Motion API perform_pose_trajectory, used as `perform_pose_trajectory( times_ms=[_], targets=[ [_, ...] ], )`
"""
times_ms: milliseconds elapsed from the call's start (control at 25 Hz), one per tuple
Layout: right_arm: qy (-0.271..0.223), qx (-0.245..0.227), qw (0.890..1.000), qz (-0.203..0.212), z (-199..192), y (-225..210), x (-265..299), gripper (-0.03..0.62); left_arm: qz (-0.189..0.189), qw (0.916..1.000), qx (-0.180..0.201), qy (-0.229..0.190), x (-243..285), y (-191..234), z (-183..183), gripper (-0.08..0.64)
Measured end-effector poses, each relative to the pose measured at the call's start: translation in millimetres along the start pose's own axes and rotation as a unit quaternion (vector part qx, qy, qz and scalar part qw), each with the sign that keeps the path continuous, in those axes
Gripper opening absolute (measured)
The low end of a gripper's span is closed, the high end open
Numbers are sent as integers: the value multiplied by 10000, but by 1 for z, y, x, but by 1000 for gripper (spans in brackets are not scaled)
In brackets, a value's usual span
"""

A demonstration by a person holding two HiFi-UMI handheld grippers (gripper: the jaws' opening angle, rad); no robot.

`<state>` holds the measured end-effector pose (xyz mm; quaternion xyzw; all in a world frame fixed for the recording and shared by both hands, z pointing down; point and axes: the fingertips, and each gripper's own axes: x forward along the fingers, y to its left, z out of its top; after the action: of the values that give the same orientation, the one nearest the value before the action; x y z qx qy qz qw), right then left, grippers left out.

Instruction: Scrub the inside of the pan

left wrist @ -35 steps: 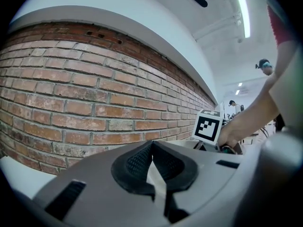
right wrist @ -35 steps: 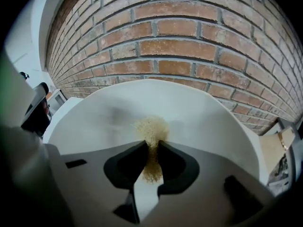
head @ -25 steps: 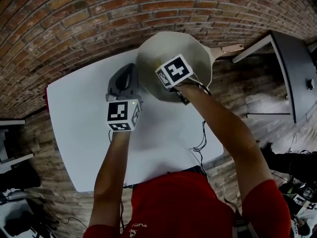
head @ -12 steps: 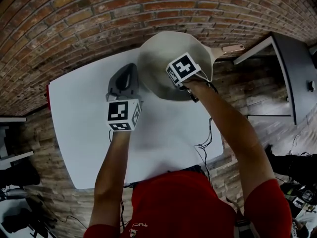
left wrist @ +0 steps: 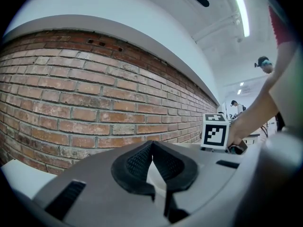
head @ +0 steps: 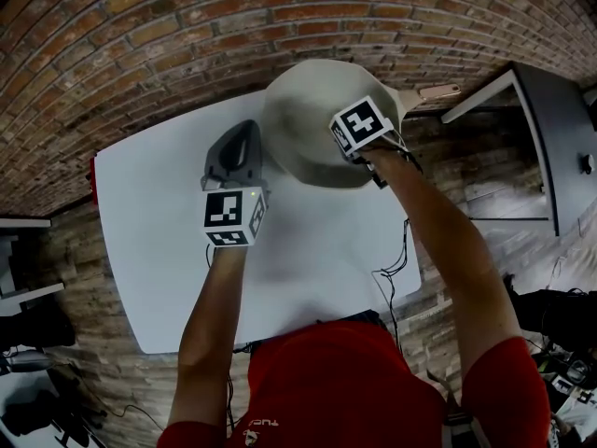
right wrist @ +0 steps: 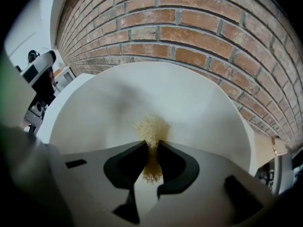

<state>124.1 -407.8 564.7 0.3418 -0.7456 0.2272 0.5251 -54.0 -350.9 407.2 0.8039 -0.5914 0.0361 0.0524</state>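
A cream pan [head: 303, 110] rests at the far edge of the white table [head: 159, 250], its handle [head: 437, 91] pointing right. My right gripper [head: 366, 129] is inside the pan on its right side, towards the handle. It is shut on a yellow-brown scrubbing pad [right wrist: 150, 126], which presses on the pan's pale inner surface [right wrist: 142, 98]. My left gripper [head: 241, 147] lies on the table beside the pan's left rim and points at the brick wall. Its pads [left wrist: 137, 162] meet at the tips, and I see nothing held between them.
A brick wall [head: 140, 54] runs right behind the table. A small red object [head: 91, 171] sits at the table's left edge. A dark desk [head: 550, 110] stands to the right, and cables [head: 382, 269] hang by the table's near right side.
My right gripper has slid with the pad from the middle of the pan towards its right side. The left gripper and the pan have barely moved.
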Motion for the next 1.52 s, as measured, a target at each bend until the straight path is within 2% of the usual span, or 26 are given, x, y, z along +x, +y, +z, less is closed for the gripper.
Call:
perform_pose_trajectory(
  times_ms=[120, 240, 360, 440, 600, 720, 1040, 1360, 1520],
  targets=[
    [-381, -445, 9975, 404, 13, 22, -7, 75, 10, 10000, 5, 4, 0, 0, 0, 14],
    [-737, -1155, 9856, 995, 24, 59, -13, 75, -5, 10000, -2, 18, 1, -3, 0, 14],
    [-787, -1629, 9724, 1475, 25, 90, -14, 75, -42, 10000, -25, 39, 4, -7, 0, 14],
    [-694, -1893, 9659, 1627, 20, 100, -12, 75, -69, 10000, -24, 64, 5, -11, -1, 14],
    [-398, -2569, 9540, 1491, 8, 97, -7, 75, -79, 9999, 1, 113, 6, -14, -4, 14],
    [-216, -2800, 9489, 1442, 1, 87, -6, 75, -52, 9999, 23, 135, 7, -14, -5, 14],
    [116, -2900, 9516, 1011, -8, 47, -12, 75, -18, 9999, 36, 127, 12, -15, -4, 14],
    [745, -2950, 9502, 677, -31, 15, -21, 75, -88, 9999, 37, 125, 19, -29, -4, 14],
    [656, -2890, 9535, 545, -31, 7, -26, 75, -110, 9998, 54, 132, 21, -34, -3, 14]
  ],
)
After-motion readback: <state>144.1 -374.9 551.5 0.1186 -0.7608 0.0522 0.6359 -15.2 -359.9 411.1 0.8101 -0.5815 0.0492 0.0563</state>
